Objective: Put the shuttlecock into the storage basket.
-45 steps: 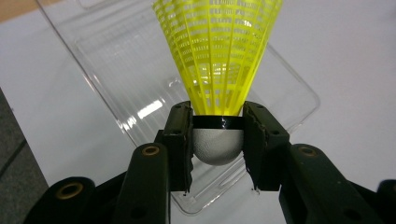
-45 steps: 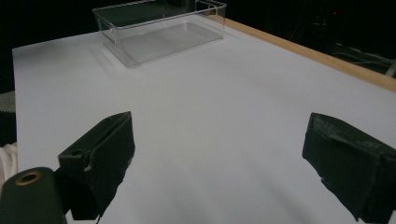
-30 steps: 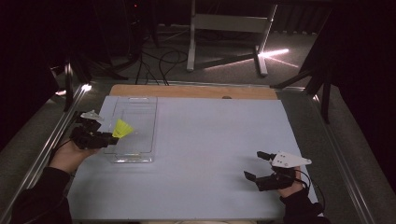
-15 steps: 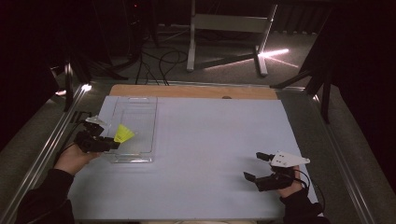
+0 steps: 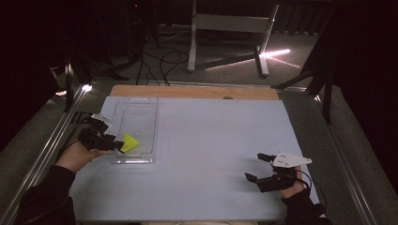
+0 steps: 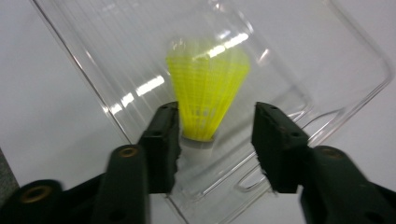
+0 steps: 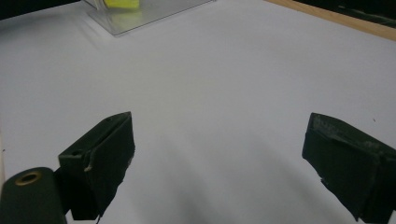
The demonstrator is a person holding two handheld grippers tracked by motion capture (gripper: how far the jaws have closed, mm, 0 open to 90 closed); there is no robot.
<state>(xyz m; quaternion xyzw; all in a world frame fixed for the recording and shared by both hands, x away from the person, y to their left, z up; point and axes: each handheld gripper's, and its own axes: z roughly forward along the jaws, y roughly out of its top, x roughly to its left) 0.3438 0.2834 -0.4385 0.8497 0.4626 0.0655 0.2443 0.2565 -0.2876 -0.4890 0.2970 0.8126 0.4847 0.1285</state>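
At the left of the high view, the left gripper (image 5: 105,139) sits in the person's left hand (image 5: 80,154) at the left edge of a clear plastic tray (image 5: 136,105), which lies flat on the pale blue-white sheet covering the desk (image 5: 211,140). A yellow shuttlecock (image 5: 129,142) lies in the lower part of the tray, just beside the gripper's tips. Seen from the left gripper view, the shuttlecock (image 6: 207,95) rests between the two black fingers (image 6: 163,140), its white cork end toward the camera and its yellow skirt fanning away toward the upper middle of the frame; the fingers are spread apart with a gap on the right side, and whether the left one touches the cork I cannot tell. Toward the lower right of the high view, the right gripper (image 5: 257,167) hovers low over bare sheet, well apart from the tray, its fingers spread wide with nothing between them. The right gripper view has the tray's corner (image 7: 140,16) at the upper left of the frame.
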